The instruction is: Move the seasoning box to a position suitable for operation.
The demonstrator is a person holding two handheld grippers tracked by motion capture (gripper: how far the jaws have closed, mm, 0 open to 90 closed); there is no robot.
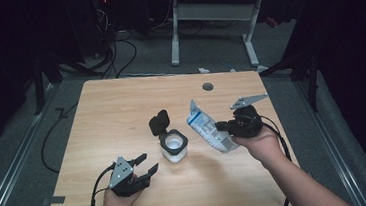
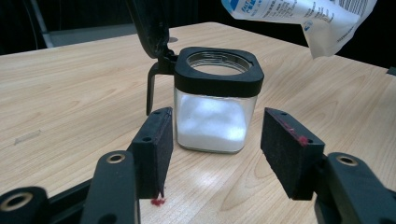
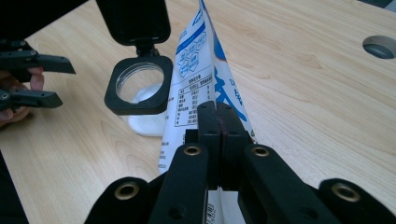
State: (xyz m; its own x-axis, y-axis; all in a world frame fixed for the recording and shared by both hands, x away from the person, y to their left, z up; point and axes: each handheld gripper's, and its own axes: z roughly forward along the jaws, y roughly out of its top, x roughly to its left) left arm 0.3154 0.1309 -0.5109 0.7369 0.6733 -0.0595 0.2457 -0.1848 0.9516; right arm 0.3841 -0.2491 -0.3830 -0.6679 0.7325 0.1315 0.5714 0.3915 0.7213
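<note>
While I hold both tools over a light wooden table, a small square glass jar stands near the table's middle, a little toward me. It is partly filled with a white powder, and its black hinged lid is flipped open and stands up behind the mouth. Just to the jar's right, my right gripper has its jaws pressed together on a white and blue printed pouch, pinching it flat between the pads. The pouch is tilted, with its upper end reaching up and away from me beside the jar. My left gripper rests low near the table's front edge, just left of the jar, with its jaws spread apart and nothing between them. In the left gripper view the jar sits framed between its two pads, apart from both. A round grey hole sits near the table's far edge.
</note>
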